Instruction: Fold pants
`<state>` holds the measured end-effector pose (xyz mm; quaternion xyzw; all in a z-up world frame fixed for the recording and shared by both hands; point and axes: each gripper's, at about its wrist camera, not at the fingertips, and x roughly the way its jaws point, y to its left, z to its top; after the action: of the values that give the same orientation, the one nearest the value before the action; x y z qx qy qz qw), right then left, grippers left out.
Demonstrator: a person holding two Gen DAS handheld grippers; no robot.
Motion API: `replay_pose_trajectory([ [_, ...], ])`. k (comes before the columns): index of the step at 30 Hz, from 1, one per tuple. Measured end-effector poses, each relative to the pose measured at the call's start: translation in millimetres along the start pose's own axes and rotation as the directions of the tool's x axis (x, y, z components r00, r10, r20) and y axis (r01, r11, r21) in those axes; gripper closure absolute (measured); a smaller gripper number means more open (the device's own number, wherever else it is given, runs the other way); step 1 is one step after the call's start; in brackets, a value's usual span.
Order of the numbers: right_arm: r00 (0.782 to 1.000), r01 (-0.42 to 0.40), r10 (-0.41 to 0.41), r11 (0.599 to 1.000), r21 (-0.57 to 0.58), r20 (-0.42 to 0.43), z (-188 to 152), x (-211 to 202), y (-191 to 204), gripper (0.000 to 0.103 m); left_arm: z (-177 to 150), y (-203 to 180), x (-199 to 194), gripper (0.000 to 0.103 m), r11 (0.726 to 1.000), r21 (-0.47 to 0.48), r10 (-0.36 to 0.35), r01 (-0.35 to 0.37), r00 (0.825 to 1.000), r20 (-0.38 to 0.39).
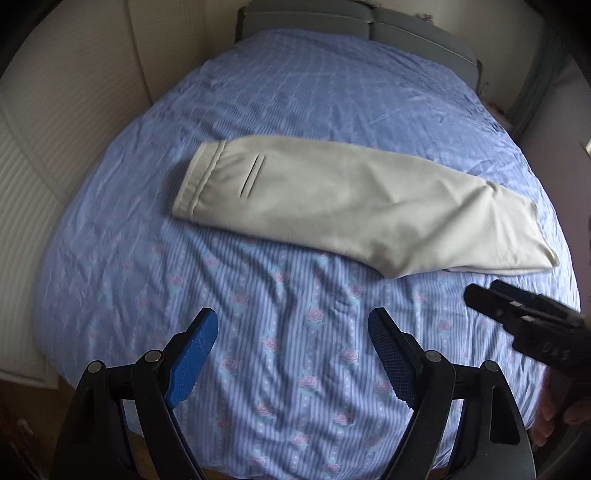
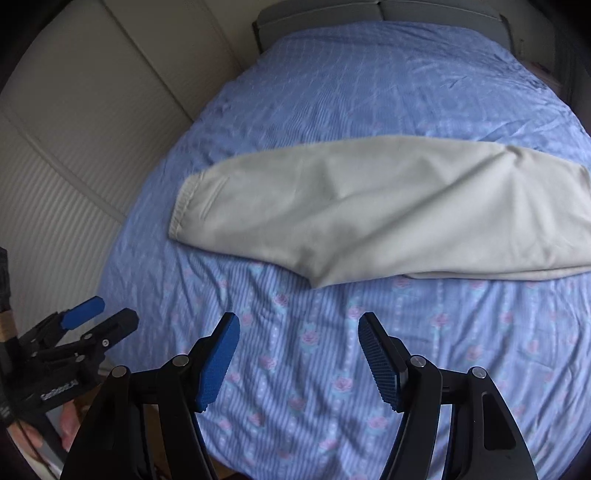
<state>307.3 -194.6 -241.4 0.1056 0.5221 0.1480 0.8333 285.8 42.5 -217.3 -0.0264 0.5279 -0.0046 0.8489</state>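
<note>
Beige pants (image 1: 332, 199) (image 2: 388, 218) lie across the middle of the bed, folded lengthwise with one leg on the other. The waistband (image 1: 195, 181) is at the left, the leg ends (image 1: 532, 243) at the right. My left gripper (image 1: 293, 325) hovers open over the near part of the bedspread, short of the pants, with nothing between its blue pads. My right gripper (image 2: 299, 328) is also open and empty, likewise nearer than the pants. Each gripper shows in the other's view: the right gripper (image 1: 480, 295) at the right edge, the left gripper (image 2: 107, 310) at the lower left.
The bed wears a blue striped cover with pink roses (image 1: 295, 350) (image 2: 314, 369). A grey headboard (image 1: 332, 18) stands at the far end. Pale wardrobe doors (image 1: 74, 110) (image 2: 74, 129) run along the left side. A hand (image 2: 68, 421) holds the left gripper's handle.
</note>
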Motion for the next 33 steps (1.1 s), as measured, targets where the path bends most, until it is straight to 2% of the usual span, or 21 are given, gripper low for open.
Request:
replay_pose_trajectory([
  [3,0.999,0.003,-0.004,1.0,-0.031,-0.052,2.3,44.1,1.1,0.036,-4.4,6.3,30.1,0.02,0.998,-0.068,-0.006,0.004,0.999,-0.033],
  [7,0.997,0.005,-0.008,1.0,-0.029,-0.08,4.1,88.7,-6.0,0.037,-10.0,7.6,60.8,0.02,0.991,-0.131,-0.003,-0.004,0.999,-0.052],
  [12,0.992,0.0,-0.004,1.0,-0.029,-0.128,9.0,138.0,-17.3,0.038,-14.1,11.9,85.2,0.02,0.977,-0.213,0.007,-0.027,0.996,-0.091],
  [13,0.989,-0.001,-0.005,0.999,-0.038,-0.148,11.8,146.6,-18.3,0.042,-13.4,13.2,85.5,0.02,0.974,-0.223,0.015,-0.034,0.996,-0.088],
  [14,0.987,-0.011,0.002,0.999,-0.051,-0.158,15.6,149.9,-18.0,0.047,-13.4,14.7,84.9,0.02,0.972,-0.23,0.024,-0.043,0.996,-0.086],
  [16,0.989,-0.013,0.0,0.996,-0.085,-0.149,26.2,145.8,-13.2,0.05,-11.2,17.4,80.5,0.02,0.966,-0.251,0.041,-0.059,0.996,-0.076],
  [18,0.998,-0.037,0.03,0.99,-0.137,-0.058,37.8,127.8,-5.9,0.05,-9.5,19.2,76.1,0.02,0.961,-0.267,0.053,-0.067,0.997,-0.059],
  [19,1.0,-0.02,0.016,0.984,-0.178,-0.026,42.6,124.1,-2.4,0.05,-8.4,18.5,74.1,0.02,0.96,-0.269,0.061,-0.073,0.997,-0.052],
  [21,0.999,-0.007,-0.005,0.973,-0.229,-0.052,48.6,131.2,-1.5,0.05,-5.6,16.7,73.2,0.02,0.961,-0.264,0.07,-0.082,0.996,-0.052],
  [23,0.994,-0.068,0.051,0.978,-0.197,-0.092,44.8,138.8,-10.0,0.05,-5.9,12.9,72.7,0.02,0.963,-0.256,0.077,-0.087,0.996,-0.051],
  [28,0.992,-0.075,0.048,0.968,-0.241,-0.117,38.6,160.6,-8.0,0.05,-14.7,2.8,71.5,0.02,0.965,-0.241,0.093,-0.107,0.993,-0.069],
  [30,0.99,-0.053,0.012,0.956,-0.289,-0.139,36.5,176.8,-1.7,0.057,-18.0,1.5,71.9,0.02,0.961,-0.254,0.091,-0.11,0.992,-0.088],
  [31,0.989,-0.028,-0.016,0.954,-0.299,-0.145,36.5,183.6,-0.4,0.064,-19.8,1.3,70.1,0.021,0.959,-0.258,0.094,-0.115,0.991,-0.092],
  [33,0.986,-0.051,0.011,0.968,-0.244,-0.165,37.9,181.4,-2.1,0.073,-22.6,1.8,62.8,0.021,0.959,-0.257,0.104,-0.123,0.991,-0.087],
])
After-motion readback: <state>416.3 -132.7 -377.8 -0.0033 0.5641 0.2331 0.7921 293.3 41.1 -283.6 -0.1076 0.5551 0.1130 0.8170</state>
